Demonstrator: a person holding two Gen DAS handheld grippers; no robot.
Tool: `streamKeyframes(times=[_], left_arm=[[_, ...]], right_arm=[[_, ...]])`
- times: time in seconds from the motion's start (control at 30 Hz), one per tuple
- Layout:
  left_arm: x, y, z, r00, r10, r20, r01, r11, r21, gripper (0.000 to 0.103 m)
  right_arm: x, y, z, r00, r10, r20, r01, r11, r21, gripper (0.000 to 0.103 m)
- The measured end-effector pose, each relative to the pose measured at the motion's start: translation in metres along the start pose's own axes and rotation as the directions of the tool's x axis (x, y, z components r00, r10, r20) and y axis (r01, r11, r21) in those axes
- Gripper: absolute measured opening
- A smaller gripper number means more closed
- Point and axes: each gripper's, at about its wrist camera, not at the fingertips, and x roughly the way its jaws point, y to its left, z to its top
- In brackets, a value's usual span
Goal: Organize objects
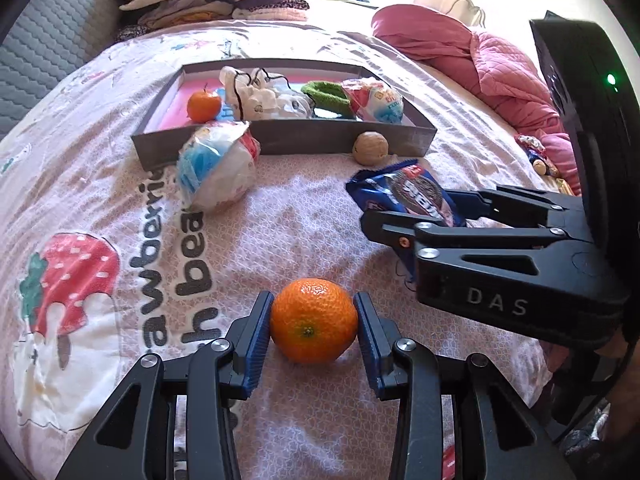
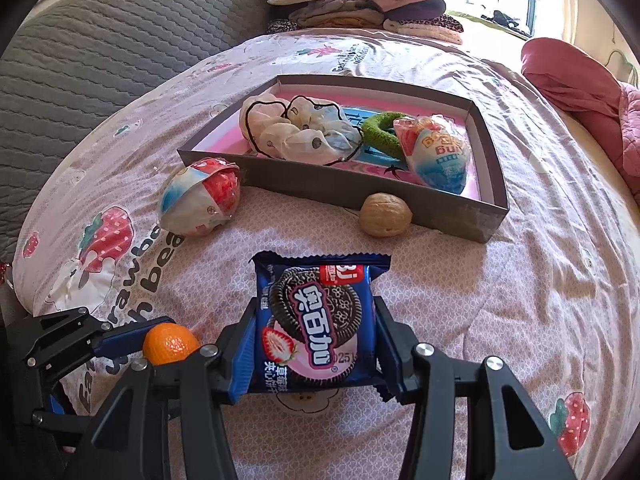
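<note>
We look down along two black grippers over a bed with a pink strawberry-print sheet (image 1: 120,184). Our left gripper (image 1: 314,322) is closed partway round an orange mandarin (image 1: 314,320), its blue pads pressing on either side of the fruit, which sits low over the sheet — we cannot tell whether it touches the sheet. Our right gripper (image 2: 316,344) is clamped on a blue cookie packet (image 2: 320,320), one pad against each side edge, the packet's far end sticking out beyond the fingertips. In the left view the right gripper comes in from the right side, with the packet between its fingers.

Further up the bed lies a shallow grey box (image 2: 340,196) with a pink floor. Inside it we see a pale scrunchie (image 2: 296,128), a green hair band (image 2: 380,132), a wrapped egg-shaped toy (image 2: 436,156) and — in the left view only — a second mandarin (image 1: 204,105) in the near left corner. Outside the box, another wrapped egg toy (image 2: 200,200) rests by its near left corner, and a walnut (image 2: 385,214) lies just beside the near wall. Folded clothes (image 2: 360,0) are piled at the far end, and a pink quilt (image 1: 480,64) is bunched at the right.
</note>
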Motion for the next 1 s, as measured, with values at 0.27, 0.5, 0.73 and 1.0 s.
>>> streamKeyframes(times=[0.27,0.5,0.73,1.0], left_arm=[[-0.019,0.003,0.004,0.998,0.030,0.049,-0.030,1.000,0.000,0.041],[-0.036,0.005,0.007,0.995,0.044,0.086,-0.044,0.999,-0.005,0.041],[-0.049,0.007,0.015,0.991,0.057,0.120,-0.057,0.998,-0.005,0.041],[-0.061,0.013,0.024,0.986,0.065,0.155,-0.063,0.998,-0.019,0.041]], right_arm=[[-0.018,0.003,-0.006,0.999,0.005,0.032,-0.005,1.000,0.014,0.052],[-0.036,0.008,-0.008,0.997,-0.012,0.074,0.011,1.000,0.017,0.052],[-0.051,0.007,-0.004,0.992,-0.022,0.123,0.018,0.999,0.031,0.052],[-0.062,0.006,0.000,0.985,-0.032,0.168,0.025,0.999,0.042,0.052]])
